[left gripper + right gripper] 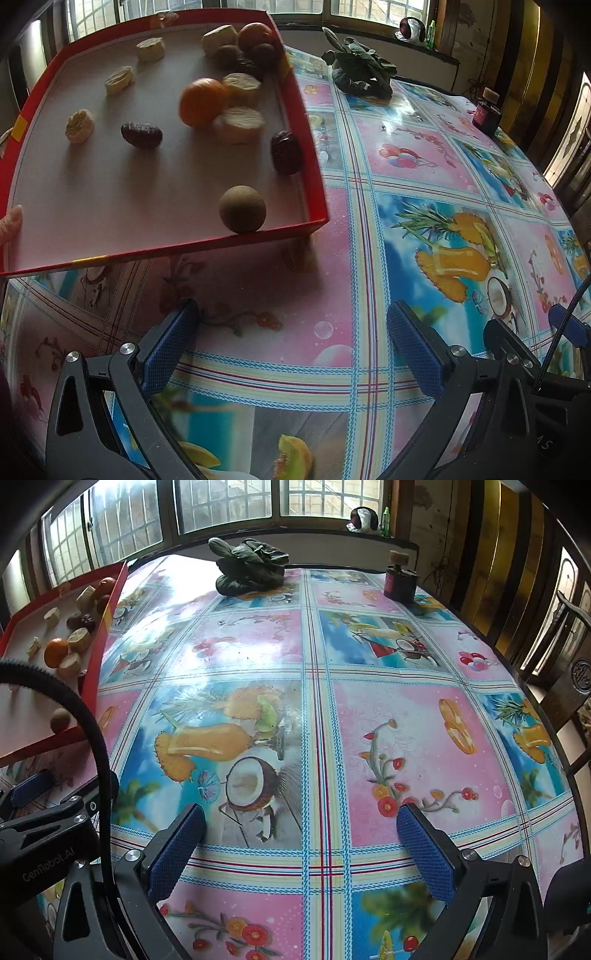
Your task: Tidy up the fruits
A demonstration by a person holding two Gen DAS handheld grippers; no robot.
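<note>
Left wrist view: fruit tray (314, 162) lies beyond wide-open, empty left tool (291, 343).

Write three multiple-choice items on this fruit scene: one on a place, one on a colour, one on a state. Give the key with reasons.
1. Where does the round brown fruit lie in the red cardboard tray with the pale floor?
A. by the near wall
B. at the far corner
C. outside, on the table

2. What colour are the tray's walls?
A. blue
B. red
C. green

3. How do the jaws of the left hand-held gripper stand?
A. shut on a fruit
B. shut, empty
C. wide open, empty

Key:
1 A: it rests against the wall nearest the camera, apart from the other fruit.
2 B: the rim is red all round.
3 C: the blue pads stand far apart, with only the fruit-printed tablecloth showing between them.
</note>
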